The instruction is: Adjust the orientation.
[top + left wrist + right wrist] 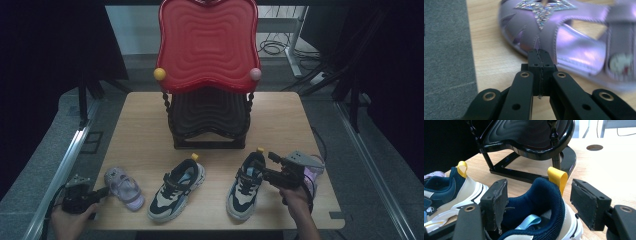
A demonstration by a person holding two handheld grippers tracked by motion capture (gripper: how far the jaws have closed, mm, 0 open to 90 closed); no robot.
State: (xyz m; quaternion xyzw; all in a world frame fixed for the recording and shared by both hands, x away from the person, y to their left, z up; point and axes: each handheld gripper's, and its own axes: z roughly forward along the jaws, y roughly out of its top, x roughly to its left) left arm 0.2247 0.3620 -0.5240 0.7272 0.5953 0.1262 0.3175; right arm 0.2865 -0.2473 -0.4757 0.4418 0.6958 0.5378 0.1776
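Sneaker [536,212] near the table's front edge, right of its mate [176,189], sits between my right gripper's [539,205] wide-open jaws, untouched; next, clamp its heel. My left gripper [539,58], closed empty, nudges the lilac sandal [574,37].

Three cameras on one table [150,120]: one fixed overhead, one riding on each gripper.

The high view looks forward and down from the near side, taking in the whole table with the rack [207,75] at its far edge. The left gripper view sits low and very close, looking along its closed jaws at the sandal [564,37], which the high view shows near left [123,186]. The right gripper view sits low among the sneakers, facing far toward the rack [529,142]; it shares the right sneaker [541,205] [246,186] and rack with the high view.
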